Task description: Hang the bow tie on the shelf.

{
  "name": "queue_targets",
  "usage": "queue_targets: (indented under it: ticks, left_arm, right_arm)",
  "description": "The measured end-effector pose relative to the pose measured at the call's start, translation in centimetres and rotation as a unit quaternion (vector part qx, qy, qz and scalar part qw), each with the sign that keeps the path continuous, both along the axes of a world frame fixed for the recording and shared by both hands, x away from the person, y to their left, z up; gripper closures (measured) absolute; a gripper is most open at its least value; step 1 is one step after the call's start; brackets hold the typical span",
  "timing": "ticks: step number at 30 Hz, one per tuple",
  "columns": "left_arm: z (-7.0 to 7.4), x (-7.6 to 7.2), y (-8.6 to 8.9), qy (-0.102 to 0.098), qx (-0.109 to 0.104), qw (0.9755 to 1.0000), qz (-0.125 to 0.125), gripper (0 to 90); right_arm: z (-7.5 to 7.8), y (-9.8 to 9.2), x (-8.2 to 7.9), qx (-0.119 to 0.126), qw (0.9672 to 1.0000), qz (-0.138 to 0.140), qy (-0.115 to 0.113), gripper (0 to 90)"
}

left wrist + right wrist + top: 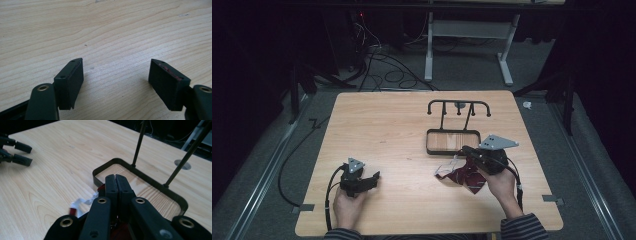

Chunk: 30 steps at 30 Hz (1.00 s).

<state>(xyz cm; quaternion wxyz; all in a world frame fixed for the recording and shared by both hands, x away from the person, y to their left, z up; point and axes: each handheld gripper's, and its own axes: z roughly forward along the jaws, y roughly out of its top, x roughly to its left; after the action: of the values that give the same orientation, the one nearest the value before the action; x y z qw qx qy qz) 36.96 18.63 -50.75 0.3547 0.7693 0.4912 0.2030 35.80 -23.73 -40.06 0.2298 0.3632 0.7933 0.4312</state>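
cloth (463, 177): dark red, pale stripes, crumpled | right gripper (116, 183): clamped on it | left gripper (116, 77): wide, empty

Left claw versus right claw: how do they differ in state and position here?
The left claw stands open with bare table between its pads; the right claw is shut on the striped red cloth. The left is apart from the black rack; the right is beside its base. Both are hand-held.
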Motion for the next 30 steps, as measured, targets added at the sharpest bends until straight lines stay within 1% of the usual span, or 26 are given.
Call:
queue_targets:
  ticks: [1, 2, 6, 13, 16, 18, 30]
  left_arm:
    - [0.0, 0.0, 0.0, 0.000, 0.000, 1.0000, 0.000, 28.7]
    - [0.0, 0.0, 0.0, 0.000, 0.000, 1.0000, 0.000, 28.7]
    - [0.0, 0.0, 0.0, 0.000, 0.000, 1.0000, 0.000, 28.7]
    - [0.0, 0.0, 0.0, 0.001, 0.000, 1.0000, 0.000, 28.8]
    - [0.0, 0.0, 0.0, 0.001, 0.000, 1.0000, 0.000, 28.7]
    - [0.0, 0.0, 0.0, 0.001, 0.000, 1.0000, 0.000, 28.7]
    - [0.0, 0.0, 0.0, 0.000, -0.001, 1.0000, 0.000, 28.7]
  right_arm:
    - [0.0, 0.0, 0.0, 0.000, 1.0000, 0.000, 0.000, 90.0]
    - [0.4, -0.2, 0.0, 0.001, 1.0000, -0.002, -0.004, 90.0]
    - [1.1, -0.4, 0.0, 0.002, 0.9999, -0.006, -0.013, 90.0]
    - [2.0, -0.5, 0.0, 0.002, 0.9997, -0.007, -0.024, 90.0]
    - [2.7, -0.7, 0.1, 0.002, 0.9995, -0.007, -0.030, 90.0]
    - [3.0, -0.7, 0.2, 0.005, 0.9994, -0.005, -0.034, 90.0]
    - [4.3, -0.4, 0.7, 0.007, 0.9987, -0.007, -0.050, 90.0]
